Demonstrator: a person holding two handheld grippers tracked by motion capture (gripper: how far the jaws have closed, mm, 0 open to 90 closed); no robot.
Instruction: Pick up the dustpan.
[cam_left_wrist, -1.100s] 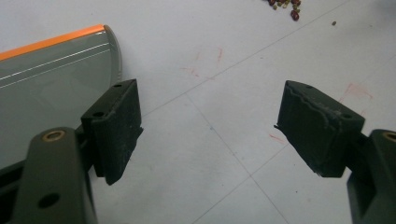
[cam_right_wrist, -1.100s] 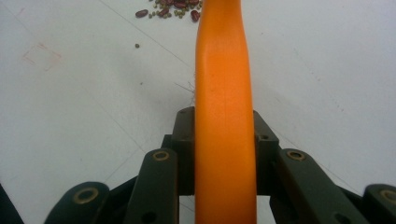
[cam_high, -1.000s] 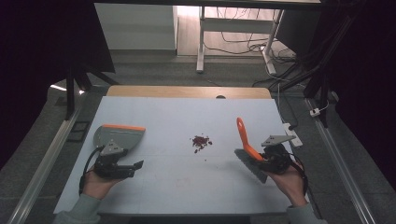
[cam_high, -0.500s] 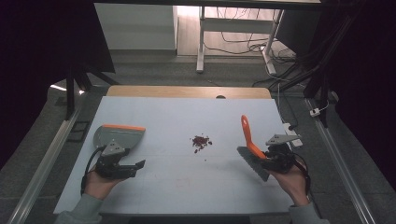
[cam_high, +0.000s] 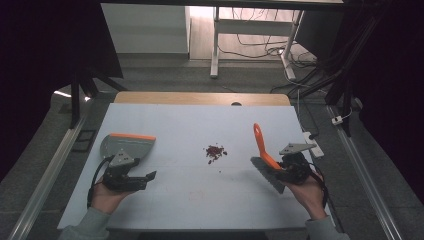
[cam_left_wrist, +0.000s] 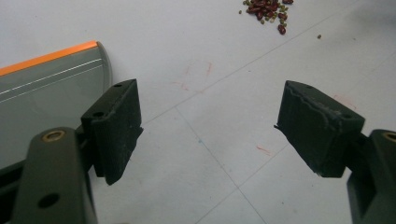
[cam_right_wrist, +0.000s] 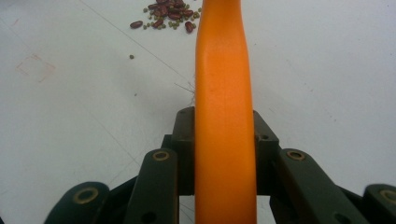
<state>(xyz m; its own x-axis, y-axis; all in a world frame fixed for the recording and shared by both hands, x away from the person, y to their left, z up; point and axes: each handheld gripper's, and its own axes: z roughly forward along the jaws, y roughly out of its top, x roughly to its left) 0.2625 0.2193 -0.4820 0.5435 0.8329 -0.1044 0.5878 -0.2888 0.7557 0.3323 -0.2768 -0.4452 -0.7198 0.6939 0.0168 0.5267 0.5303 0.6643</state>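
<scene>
R tongs (cam_high: 285, 169) w/ brush (cam_high: 264, 152) shifted right; beans (cam_right_wrist: 168, 14) mixed red/green.

Table (cam_high: 190, 125): pale blue-white, faint grid lines, reddish scuffs.
Dustpan (cam_high: 126, 146): grey, orange front edge.
Brush (cam_high: 264, 159): orange handle, dark grey bristles.
Beans (cam_high: 215, 151): dark red, some small green.
Grippers: black jaws.
</scene>
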